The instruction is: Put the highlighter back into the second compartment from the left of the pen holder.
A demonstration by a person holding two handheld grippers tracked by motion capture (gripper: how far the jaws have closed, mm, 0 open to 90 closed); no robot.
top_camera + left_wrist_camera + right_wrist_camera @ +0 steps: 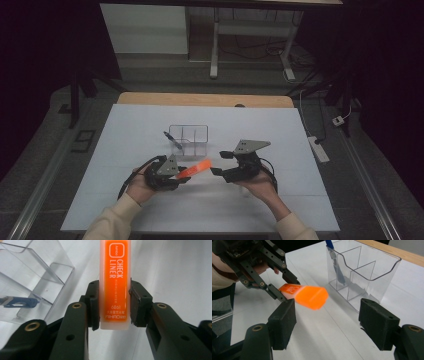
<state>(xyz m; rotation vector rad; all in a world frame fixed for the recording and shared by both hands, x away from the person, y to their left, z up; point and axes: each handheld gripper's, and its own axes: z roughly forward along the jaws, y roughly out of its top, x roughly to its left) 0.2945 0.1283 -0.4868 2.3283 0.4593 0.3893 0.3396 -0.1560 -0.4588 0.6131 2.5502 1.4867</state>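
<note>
Over the white surface (125, 200): your left claw (186, 176) is clamped on the orange highlighter (195, 168), held clear of the sheet, cap end towards your right claw (217, 163).
Left grip: both pads squeeze the barrel near its tail end; judged firm, keep it so.
Right claw: jaws spread wide, empty, the cap (312, 298) just ahead of them.
Likely step: a handover or cap pull; bring the right jaws squarely around the cap before closing.
Nearby: clear divided organiser (188, 140) beyond, a blue pen (172, 138) leaning in its left compartment.
In the way: nothing between the claws; mind the organiser's near wall.
</note>
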